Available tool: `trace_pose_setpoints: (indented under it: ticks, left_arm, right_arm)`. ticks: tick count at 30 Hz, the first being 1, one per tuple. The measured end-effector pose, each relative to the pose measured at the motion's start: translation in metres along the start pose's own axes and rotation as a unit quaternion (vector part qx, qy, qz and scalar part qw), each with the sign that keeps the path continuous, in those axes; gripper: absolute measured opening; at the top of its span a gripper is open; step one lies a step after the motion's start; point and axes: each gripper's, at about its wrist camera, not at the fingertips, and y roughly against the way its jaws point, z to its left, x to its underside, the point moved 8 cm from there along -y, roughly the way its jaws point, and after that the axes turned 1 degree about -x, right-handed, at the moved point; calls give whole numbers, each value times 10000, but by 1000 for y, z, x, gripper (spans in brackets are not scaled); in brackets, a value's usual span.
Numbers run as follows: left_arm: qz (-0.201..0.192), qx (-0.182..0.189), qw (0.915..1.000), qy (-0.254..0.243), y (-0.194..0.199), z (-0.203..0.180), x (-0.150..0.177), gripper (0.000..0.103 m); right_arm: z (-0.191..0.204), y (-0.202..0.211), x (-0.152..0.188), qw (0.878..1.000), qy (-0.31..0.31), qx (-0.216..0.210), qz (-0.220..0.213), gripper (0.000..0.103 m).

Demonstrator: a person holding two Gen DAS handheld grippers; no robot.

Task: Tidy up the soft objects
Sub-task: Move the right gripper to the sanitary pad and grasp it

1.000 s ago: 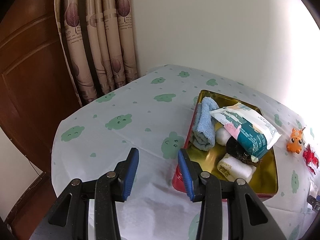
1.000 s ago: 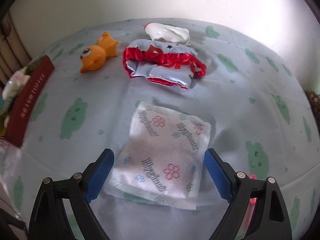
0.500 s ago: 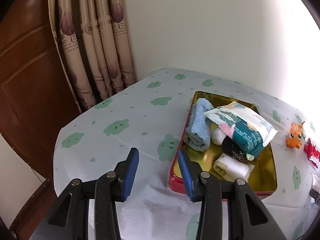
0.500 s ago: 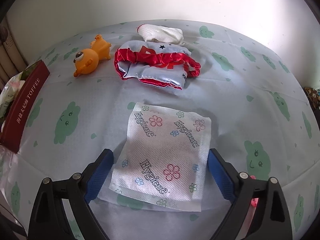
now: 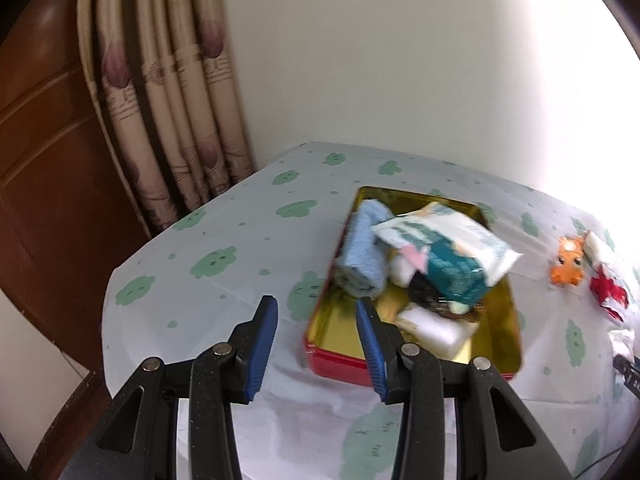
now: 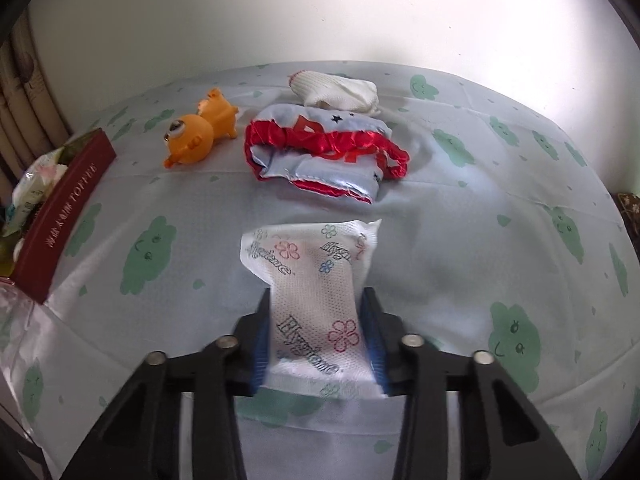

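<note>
My right gripper is shut on a white "Hygiene" tissue pack with flower print, squeezing it between the blue pads just above the tablecloth. Beyond it lie a red and silver satin pouch, a white knitted glove and an orange toy. My left gripper is open and empty, hovering before the near left corner of a red tin with gold inside. The tin holds a blue towel, a teal and white wipes pack and white rolls.
The tin's red side stands at the left in the right wrist view. A curtain and a wooden door stand behind the table's left corner. The table edge is near on the left.
My right gripper has closed on the tissue pack, which now bunches narrow between the pads. My left gripper has drawn back and up a little from the tin, still open.
</note>
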Motion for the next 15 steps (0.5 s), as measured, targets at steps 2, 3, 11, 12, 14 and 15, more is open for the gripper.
trace_pose_setpoints:
  ticks: [2,3,11,12,14,15]
  left_arm:
    - [-11,133,9999,-94,4,-12,-2,42]
    - [-37,225,9996,-161,7,-21,-4,41]
    - [-56,929,9935,-657,19,-94,-15,42]
    - [-54,991,9926,-703,20,-101,-16,42]
    - [-15,1177,9896,-831,21,-121,-17,42]
    - [-13,1268,9880,-884,22,-129,-17,42]
  right_arm:
    - [3,1,-2,9999,113,-53,-34,28]
    - [4,1,-3,9998,155,-87,-55,27]
    - [0,2,-17,9990,343,-177,-239,18]
    - [-4,1,-19,9990,336,-152,-254,18]
    - [-12,0,-25,9990,315,-72,-312,17]
    - [-16,-1,-28,9990,294,-33,-337,17]
